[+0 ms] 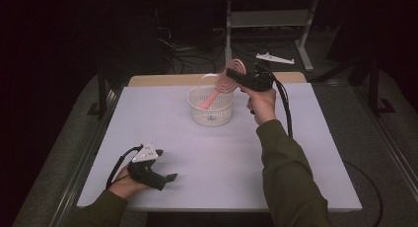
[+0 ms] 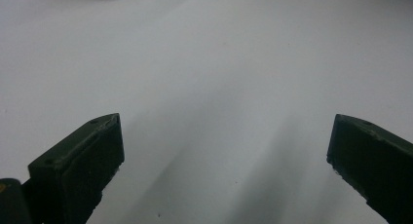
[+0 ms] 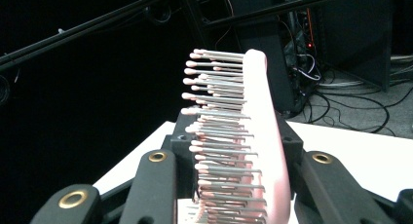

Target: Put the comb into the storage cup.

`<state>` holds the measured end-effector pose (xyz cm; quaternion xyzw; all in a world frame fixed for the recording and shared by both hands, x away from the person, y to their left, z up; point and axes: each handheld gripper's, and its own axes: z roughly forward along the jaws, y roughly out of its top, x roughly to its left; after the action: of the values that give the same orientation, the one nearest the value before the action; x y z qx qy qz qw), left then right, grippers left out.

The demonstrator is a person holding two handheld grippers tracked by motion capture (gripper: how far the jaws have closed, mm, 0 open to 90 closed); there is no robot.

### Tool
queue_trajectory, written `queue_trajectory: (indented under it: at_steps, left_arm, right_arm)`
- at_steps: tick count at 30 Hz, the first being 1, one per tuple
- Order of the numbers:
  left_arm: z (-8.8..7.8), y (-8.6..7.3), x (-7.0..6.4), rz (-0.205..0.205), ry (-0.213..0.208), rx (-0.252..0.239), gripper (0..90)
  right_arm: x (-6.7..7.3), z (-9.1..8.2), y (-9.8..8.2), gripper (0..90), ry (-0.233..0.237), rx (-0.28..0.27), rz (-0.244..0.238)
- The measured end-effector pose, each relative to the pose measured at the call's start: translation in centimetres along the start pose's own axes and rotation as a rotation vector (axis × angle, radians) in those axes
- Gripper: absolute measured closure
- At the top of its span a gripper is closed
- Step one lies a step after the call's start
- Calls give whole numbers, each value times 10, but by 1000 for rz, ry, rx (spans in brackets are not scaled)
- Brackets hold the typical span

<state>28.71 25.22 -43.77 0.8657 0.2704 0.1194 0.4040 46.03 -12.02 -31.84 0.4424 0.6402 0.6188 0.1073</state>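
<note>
Nearest the high view's camera, the left gripper (image 1: 167,179) is held low over the near left part of the white tabletop (image 1: 217,163), its jaws spread wide with nothing between them, as is seen in the left gripper view. Farther back, the right gripper (image 1: 231,77) is pinched on the head of a pink hairbrush (image 1: 223,85), whose bristles (image 3: 219,136) are seen between the jaws in the right gripper view. The hairbrush is held tilted above a white basket (image 1: 212,113) near the tabletop's far edge, with its handle angled down into the basket.
</note>
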Motion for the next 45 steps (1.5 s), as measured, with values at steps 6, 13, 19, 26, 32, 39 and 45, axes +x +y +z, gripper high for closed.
queue_trajectory:
  at_steps: [6,13,19,26,32,39,45]
  left_arm:
    - [0,0,0,0,-2,-1,0]
    - [0,0,0,-3,-2,-3,0]
    - [0,0,-1,0,-5,-1,0]
    - [0,0,-1,1,-7,1,0]
    - [1,0,-1,3,-9,1,0]
    - [0,0,-1,0,-13,-3,0]
    - [0,0,-1,-1,-13,-3,0]
  right_arm:
    - [-1,8,-7,626,0,7,14]
    - [0,17,-12,626,-1,14,19]
    - [-1,24,-18,626,-10,26,28]
    - [-2,30,-24,625,-26,33,21]
    - [-3,35,-29,626,-27,36,35]
    - [-2,41,-34,625,-26,50,31]
    - [-3,42,-35,625,-28,57,35]
